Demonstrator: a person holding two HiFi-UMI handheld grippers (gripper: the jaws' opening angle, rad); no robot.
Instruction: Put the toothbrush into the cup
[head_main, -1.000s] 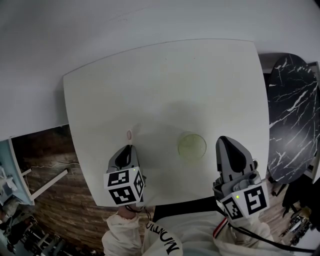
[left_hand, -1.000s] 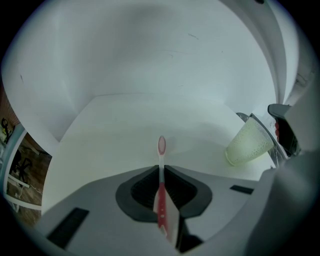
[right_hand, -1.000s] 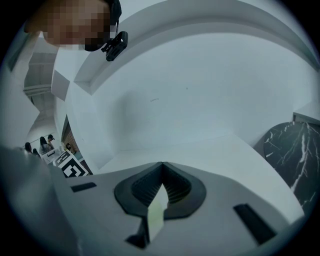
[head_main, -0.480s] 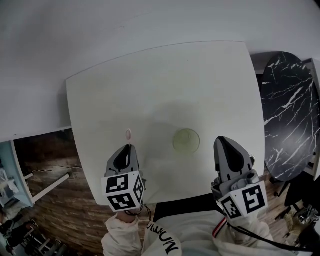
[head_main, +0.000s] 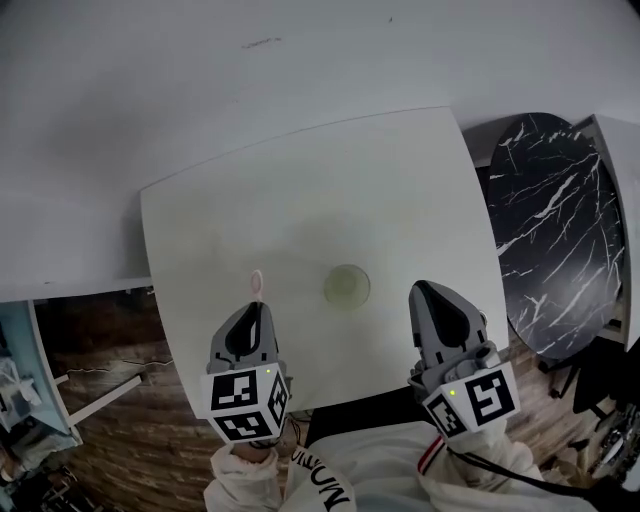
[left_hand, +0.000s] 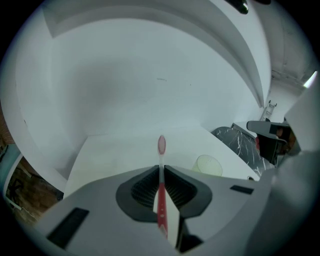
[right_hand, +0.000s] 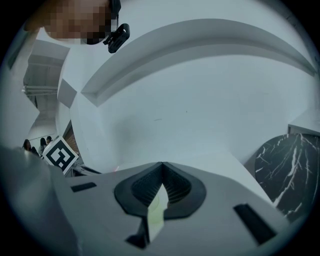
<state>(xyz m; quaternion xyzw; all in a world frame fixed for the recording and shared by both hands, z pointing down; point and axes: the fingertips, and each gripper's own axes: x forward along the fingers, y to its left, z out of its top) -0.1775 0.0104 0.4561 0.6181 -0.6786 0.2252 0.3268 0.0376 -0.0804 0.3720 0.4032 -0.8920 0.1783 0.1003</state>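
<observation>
Here the left hand-held gripper (left_hand: 161, 167) pinches a slim red toothbrush (left_hand: 160, 200), its pinkish head protruding.

The toothbrush (left_hand: 161, 192), pinched in the left gripper (left_hand: 161, 167), is glossy red plastic with a clear neck. That gripper is matt grey plastic with dark ribbed pads (left_hand: 144, 188). Ahead of it, the cup (left_hand: 209, 165) is translucent greenish plastic on a smooth, matt white worktop (head_main: 330, 190). Right of the right gripper (right_hand: 162, 165), a black marbled tabletop (head_main: 550, 230) looks polished.
</observation>
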